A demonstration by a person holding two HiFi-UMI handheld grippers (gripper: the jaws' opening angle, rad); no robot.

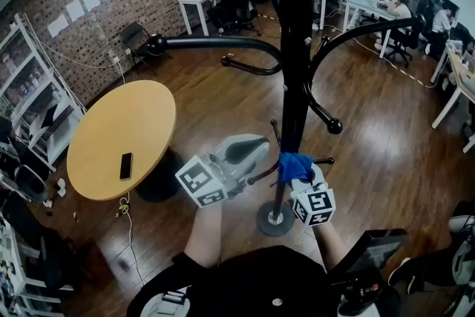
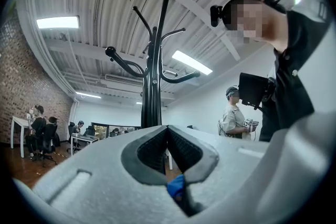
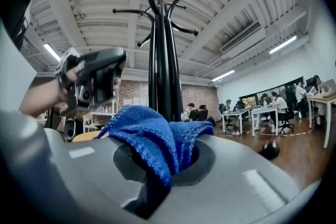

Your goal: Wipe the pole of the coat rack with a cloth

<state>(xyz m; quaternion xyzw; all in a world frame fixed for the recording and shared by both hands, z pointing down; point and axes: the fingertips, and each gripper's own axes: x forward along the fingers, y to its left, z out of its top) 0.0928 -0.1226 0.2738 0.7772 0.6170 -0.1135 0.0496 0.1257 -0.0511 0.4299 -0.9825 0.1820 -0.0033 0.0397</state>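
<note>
- The right claw [image 3: 164, 161] is clamped on a blue knitted cloth [image 3: 152, 136], which bunches up out of the jaws; it looks soft, light and likely to slip loose if gripped only by an edge.
- The cloth [image 1: 295, 165] presses on the lower pole [image 1: 297, 70], above the round base [image 1: 275, 220].
- The left claw [image 2: 168, 136] is closed, jaws meeting, just left of the pole [image 2: 152, 92].
- The pole looks stiff and smooth; steadying it low seems wise.
- A round desk [image 1: 133, 122] stands well apart.

cloth [image 3: 152, 139]: blue knit, coarse, matt
pole [image 1: 297, 85]: black, smooth, glossy, metal-looking
floor [image 1: 386, 137]: dark wood, polished
table [image 1: 119, 122]: pale wood top, matt
</note>
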